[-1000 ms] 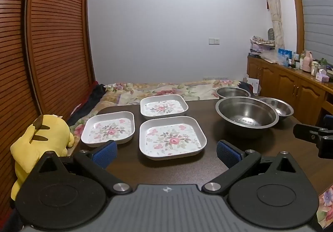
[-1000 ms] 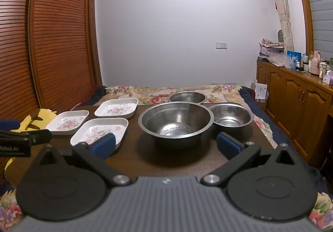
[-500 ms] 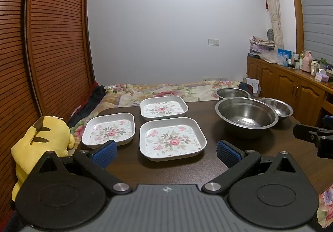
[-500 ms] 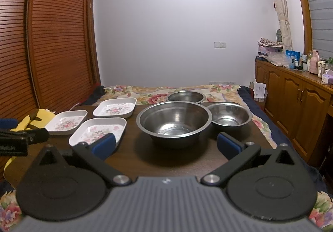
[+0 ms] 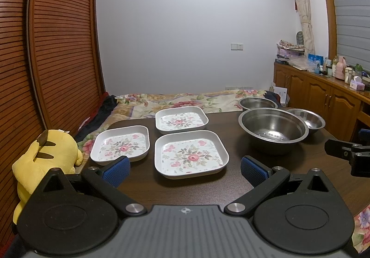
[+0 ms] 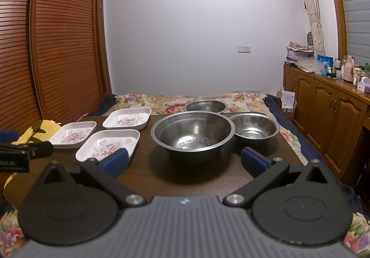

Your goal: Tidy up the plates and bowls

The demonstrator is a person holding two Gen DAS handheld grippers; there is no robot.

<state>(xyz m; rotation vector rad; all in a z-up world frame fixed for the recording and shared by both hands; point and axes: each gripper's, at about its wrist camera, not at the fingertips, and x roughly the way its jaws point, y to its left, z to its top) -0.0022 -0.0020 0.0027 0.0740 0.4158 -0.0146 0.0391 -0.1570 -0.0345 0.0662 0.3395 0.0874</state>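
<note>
Left claw: released, holding nothing, over the bench's near edge, centred on the near plate.
Right claw: released too, facing the big bowl at mid-frame.
Plates: three floral ones lie apart, left of centre — far plate, left plate.
Bowls: small bowl touches the big one; back bowl sits behind.
Step, my judgement: I'd pinch a rim squarely, lift level, then nest smaller into larger.
Writing: pale lettering on my left claw's body at the frame's left edge — too cut off to read.

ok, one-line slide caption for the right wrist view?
Open right gripper faces large steel bowl on dark table; three floral plates left.
</note>
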